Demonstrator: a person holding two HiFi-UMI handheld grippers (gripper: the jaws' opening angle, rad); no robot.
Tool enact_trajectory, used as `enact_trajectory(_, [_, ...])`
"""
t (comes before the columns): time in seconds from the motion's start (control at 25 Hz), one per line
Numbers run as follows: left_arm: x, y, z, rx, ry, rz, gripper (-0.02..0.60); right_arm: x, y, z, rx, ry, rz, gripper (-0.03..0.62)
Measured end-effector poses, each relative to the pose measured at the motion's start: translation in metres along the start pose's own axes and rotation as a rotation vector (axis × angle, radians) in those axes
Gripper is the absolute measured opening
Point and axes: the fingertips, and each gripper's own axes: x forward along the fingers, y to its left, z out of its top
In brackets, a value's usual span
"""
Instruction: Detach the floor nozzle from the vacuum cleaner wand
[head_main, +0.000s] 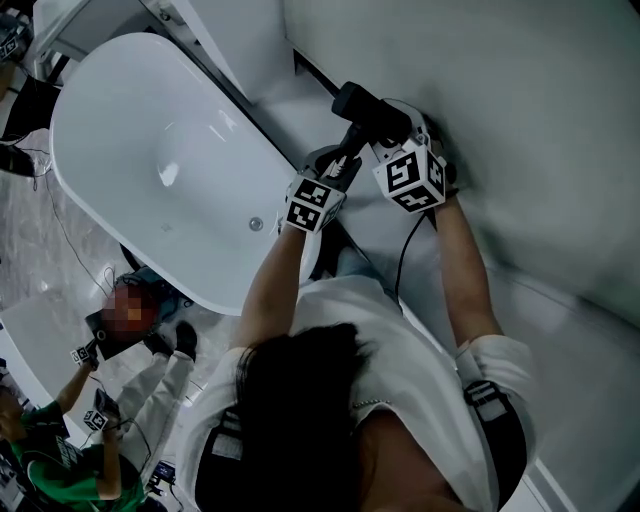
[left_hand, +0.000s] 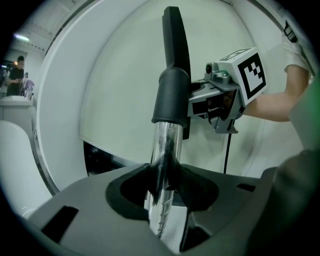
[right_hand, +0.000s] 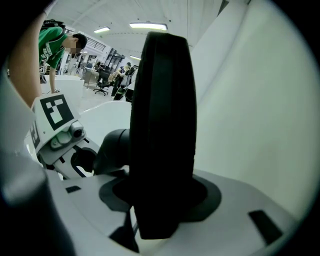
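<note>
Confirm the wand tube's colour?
The wand tube is mirror-shiny chrome silver; clearest in the left gripper view.

This is a mock bathroom built inside a large open work hall, not a home. In the head view a white freestanding bathtub (head_main: 170, 170) with a round drain (head_main: 256, 224) fills the upper left. It stands on a glossy, marble-patterned floor (head_main: 35, 290) and plain white wall panels (head_main: 500, 120) take up the right side. A thin cable (head_main: 70, 240) trails over the floor at the left. At the lower left another person in a green shirt (head_main: 60, 465) carries marker cubes (head_main: 84, 355). The upper left of the right gripper view opens onto the hall beyond, with long ceiling strip lights (right_hand: 147, 25), office chairs (right_hand: 103, 80) and a bystander in green (right_hand: 52, 47).
</note>
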Motion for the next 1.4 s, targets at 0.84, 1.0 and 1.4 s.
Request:
enact_trajectory(0.84, [-0.003,-0.007,0.0,-0.029,-0.001,0.015,0.152,-0.019,-0.004,-0.006,0.1,0.058,-0.019,0.225])
enact_trajectory(1.0, [-0.006,0.011,-0.002,-0.03,0.0,0.03,0.152,-0.046,-0.066,0.025,0.355,-0.115,-0.091,0.224])
enact_trajectory(1.4, [-0.005,0.007,-0.001,-0.039,0.003,0.033,0.152,-0.069,-0.074,0.042,0.403,-0.157,-0.109,0.224])
